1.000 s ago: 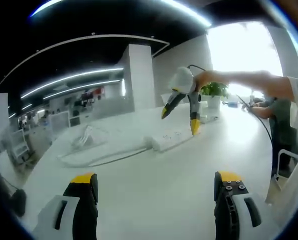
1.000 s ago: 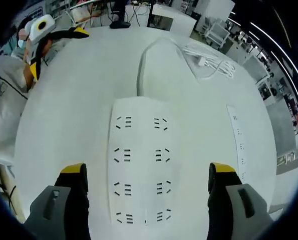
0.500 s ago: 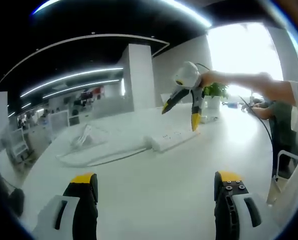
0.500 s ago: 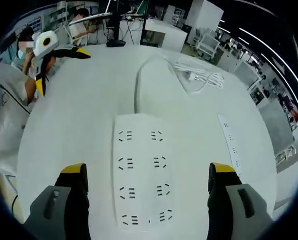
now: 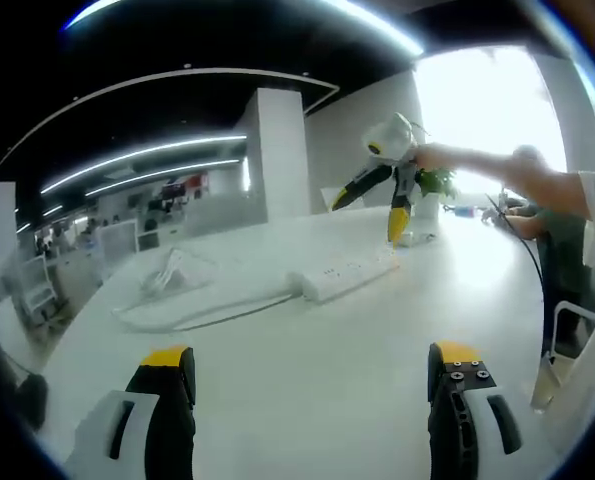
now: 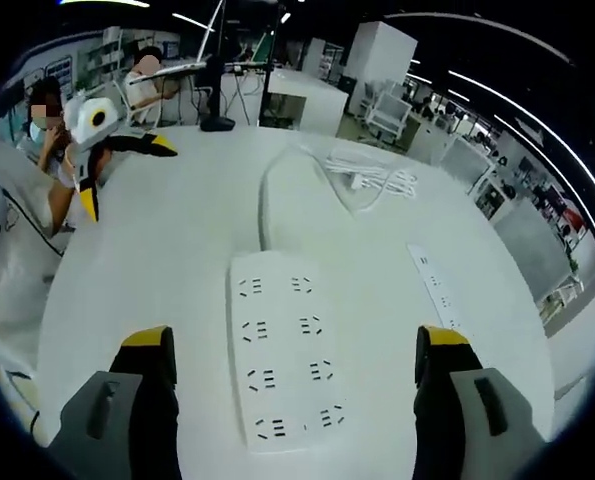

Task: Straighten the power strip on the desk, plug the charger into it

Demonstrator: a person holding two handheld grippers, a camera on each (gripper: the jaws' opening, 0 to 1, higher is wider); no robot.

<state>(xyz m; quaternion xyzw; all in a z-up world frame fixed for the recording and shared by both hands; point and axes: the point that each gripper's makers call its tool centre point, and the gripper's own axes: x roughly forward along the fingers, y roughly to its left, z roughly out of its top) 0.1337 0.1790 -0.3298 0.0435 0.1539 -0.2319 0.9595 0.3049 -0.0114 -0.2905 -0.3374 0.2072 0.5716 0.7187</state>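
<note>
A white power strip with two rows of sockets lies flat on the white desk, below and between my right gripper's open jaws, which hold nothing. Its thick cable curves away toward the white charger and its coiled cord. In the left gripper view the power strip lies mid-desk and the charger sits to its left. My right gripper hangs open in the air above the strip. My left gripper is open and low over bare desk, and the left gripper is at the desk's left edge.
A second, narrow white strip lies to the right of the wide one. A potted plant stands at the desk's far end. A person sits at another desk behind, beside a black stand.
My right gripper has lifted up and away from the power strip, which now looks smaller in its view. The left gripper has stayed put. Nothing was grasped.
</note>
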